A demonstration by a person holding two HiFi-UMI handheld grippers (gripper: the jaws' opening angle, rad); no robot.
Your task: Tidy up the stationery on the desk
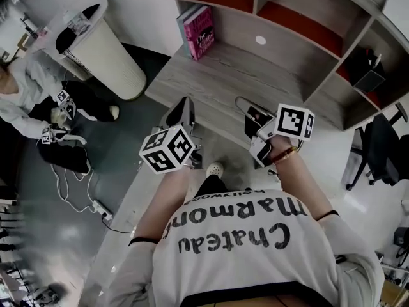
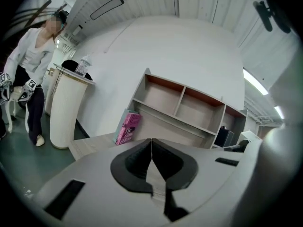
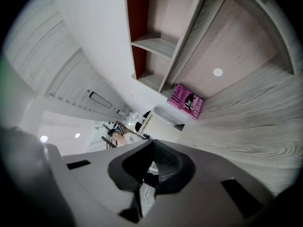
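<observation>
A pink book (image 1: 199, 31) leans upright at the left end of the wooden desk (image 1: 217, 75), under the shelf unit (image 1: 287, 18). I see no loose stationery on the desk. My left gripper (image 1: 183, 114) hangs above the desk's front edge, jaws shut and empty; in the left gripper view the left gripper (image 2: 151, 148) points level toward the pink book (image 2: 127, 127) and the shelf unit (image 2: 184, 108). My right gripper (image 1: 246, 110) is held over the desk, rolled sideways. The right gripper (image 3: 151, 148) is shut on nothing, with the pink book (image 3: 187, 101) beyond it.
A tall white bin (image 1: 102, 50) stands on the floor left of the desk. A person (image 1: 25, 94) with marker cubes is at the far left. A black box (image 1: 367, 72) sits in the right shelf compartment. An office chair (image 1: 383, 152) is at the right; a cable (image 1: 96, 206) lies on the floor.
</observation>
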